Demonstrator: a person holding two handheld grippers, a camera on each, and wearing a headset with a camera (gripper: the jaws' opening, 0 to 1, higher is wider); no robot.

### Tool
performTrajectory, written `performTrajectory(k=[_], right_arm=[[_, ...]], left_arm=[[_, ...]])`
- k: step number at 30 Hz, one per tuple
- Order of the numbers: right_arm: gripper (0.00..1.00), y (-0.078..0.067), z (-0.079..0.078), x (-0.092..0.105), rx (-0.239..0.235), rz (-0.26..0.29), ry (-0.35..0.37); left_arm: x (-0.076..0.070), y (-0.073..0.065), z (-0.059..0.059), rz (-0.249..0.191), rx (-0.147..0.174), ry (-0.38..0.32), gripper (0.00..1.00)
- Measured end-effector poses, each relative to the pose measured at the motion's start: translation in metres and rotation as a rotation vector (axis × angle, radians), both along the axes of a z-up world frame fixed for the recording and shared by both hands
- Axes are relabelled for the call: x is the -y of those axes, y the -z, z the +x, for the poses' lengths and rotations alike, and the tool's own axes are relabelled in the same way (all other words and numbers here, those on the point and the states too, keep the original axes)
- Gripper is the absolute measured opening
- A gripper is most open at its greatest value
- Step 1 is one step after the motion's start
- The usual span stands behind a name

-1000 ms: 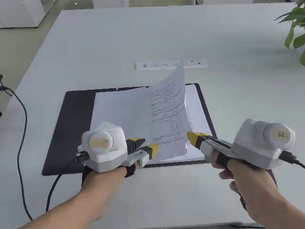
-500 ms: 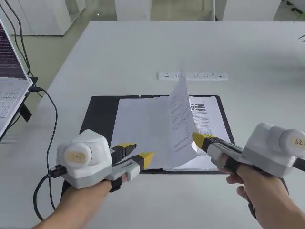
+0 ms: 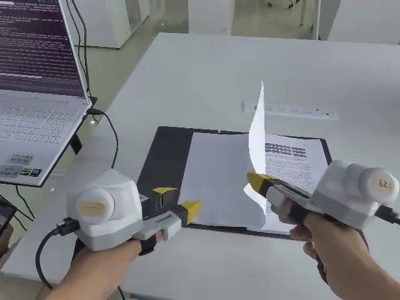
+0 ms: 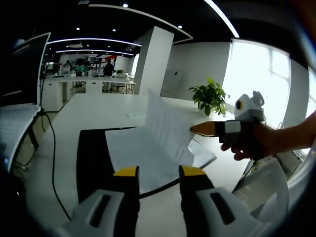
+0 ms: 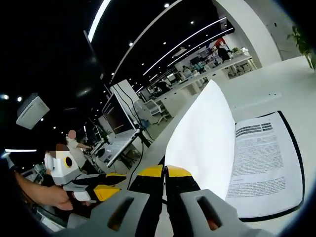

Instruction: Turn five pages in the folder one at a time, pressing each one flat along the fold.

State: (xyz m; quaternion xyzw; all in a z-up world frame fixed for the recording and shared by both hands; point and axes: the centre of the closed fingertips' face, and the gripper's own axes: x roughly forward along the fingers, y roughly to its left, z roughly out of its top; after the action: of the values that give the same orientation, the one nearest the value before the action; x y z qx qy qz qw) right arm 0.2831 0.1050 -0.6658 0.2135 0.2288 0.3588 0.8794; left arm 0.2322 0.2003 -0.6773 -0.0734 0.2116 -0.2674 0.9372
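A black folder (image 3: pixel 164 162) lies open on the white table, with white sheets across it. My right gripper (image 3: pixel 253 181) is shut on the lower edge of one page (image 3: pixel 257 134), which stands nearly upright over the middle of the folder. In the right gripper view that page (image 5: pixel 205 133) rises from the closed jaws (image 5: pixel 165 172), and a printed page (image 5: pixel 261 158) lies flat to its right. My left gripper (image 3: pixel 178 200) is open and empty, just above the folder's front left edge. The left gripper view (image 4: pixel 159 173) faces the lifted page (image 4: pixel 165 126) and the right gripper (image 4: pixel 197 129).
An open laptop (image 3: pixel 31 81) sits on a stand at the left, with a cable (image 3: pixel 112 134) trailing along the table edge. A white power strip (image 3: pixel 290 111) lies behind the folder. A potted plant (image 4: pixel 210 96) stands at the table's far end.
The head camera has swung left and the laptop has come into view. My right gripper has carried the page leftward over the folder, so it now stands more upright. My left gripper has drawn back to the left.
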Motion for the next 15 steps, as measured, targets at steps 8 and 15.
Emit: performTrajectory(k=[8, 15], right_arm=[[0.00, 0.023, 0.002, -0.034, -0.049, -0.013, -0.043], [0.00, 0.041, 0.004, -0.059, -0.087, -0.028, -0.086]], left_arm=[[-0.027, 0.000, -0.009, -0.002, -0.002, -0.045, 0.30], [-0.048, 0.009, -0.018, 0.029, -0.016, -0.077, 0.31]])
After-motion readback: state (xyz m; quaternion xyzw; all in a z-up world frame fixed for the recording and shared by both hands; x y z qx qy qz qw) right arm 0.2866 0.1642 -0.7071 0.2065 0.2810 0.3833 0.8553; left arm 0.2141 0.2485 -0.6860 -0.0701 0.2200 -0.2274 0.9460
